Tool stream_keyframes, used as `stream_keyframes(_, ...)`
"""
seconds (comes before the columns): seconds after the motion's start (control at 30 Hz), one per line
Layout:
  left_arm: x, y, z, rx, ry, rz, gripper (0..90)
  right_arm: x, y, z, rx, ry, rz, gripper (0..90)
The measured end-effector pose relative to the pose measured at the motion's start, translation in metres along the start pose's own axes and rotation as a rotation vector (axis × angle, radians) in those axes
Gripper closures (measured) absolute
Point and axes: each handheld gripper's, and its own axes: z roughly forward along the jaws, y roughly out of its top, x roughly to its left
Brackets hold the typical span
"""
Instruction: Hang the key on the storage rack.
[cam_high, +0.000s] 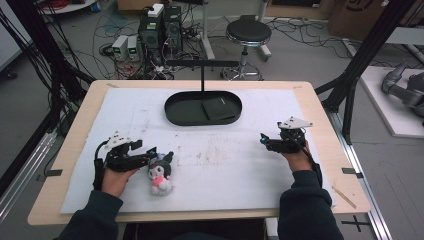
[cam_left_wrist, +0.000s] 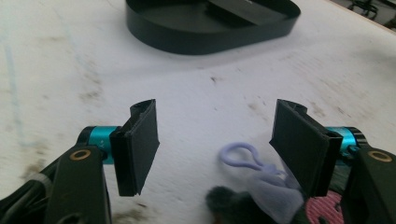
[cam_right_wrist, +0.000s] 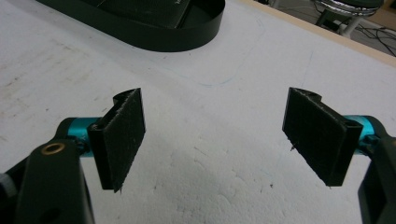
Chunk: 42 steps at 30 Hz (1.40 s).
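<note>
A white foam mat (cam_high: 210, 165), scuffed and stained, covers a pale wooden table (cam_high: 320, 107) in a cluttered lab — cables, computer towers (cam_high: 160, 27) and a stool (cam_high: 248, 34) beyond. The plush toy (cam_high: 161, 173) lies near the front-left, its lilac loop (cam_left_wrist: 240, 155) between the left gripper (cam_left_wrist: 212, 140) pads, untouched; jaws apart. The right gripper (cam_right_wrist: 215, 135) gapes over bare mat. 1 black oval tray (cam_high: 175, 112) sits mid-table.

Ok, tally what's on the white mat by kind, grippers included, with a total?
Plush toy: 1
Black oval tray: 1
Grippers: 2, the left gripper at the plush toy, the right gripper over bare mat
Total: 4
</note>
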Motion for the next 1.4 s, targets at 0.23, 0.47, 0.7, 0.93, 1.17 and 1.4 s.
stream_keyframes(0.23,-0.022,0.003,-0.004,0.006,-0.058,0.006,30.6,-0.001,0.0,0.0,-0.003,0.0,0.002,21.6)
stream_keyframes(0.47,-0.04,-0.006,0.0,0.061,-0.008,0.022,23.8,0.0,0.0,-0.001,-0.001,0.0,0.002,21.6)
stream_keyframes(0.7,-0.044,-0.009,0.015,0.101,-0.149,0.025,43.5,0.002,0.001,-0.001,-0.001,0.001,0.001,21.7)
stream_keyframes(0.93,-0.041,-0.004,0.019,0.111,-0.195,0.017,61.0,0.0,-0.001,-0.002,-0.001,-0.001,0.01,21.7)
stream_keyframes(1.17,-0.012,0.022,0.009,0.055,-0.182,0.042,64.3,0.0,-0.001,-0.003,-0.004,-0.001,0.011,21.7)
stream_keyframes(1.4,0.024,0.053,0.013,0.018,-0.147,0.109,64.0,-0.001,-0.001,-0.003,-0.004,-0.001,0.027,21.7)
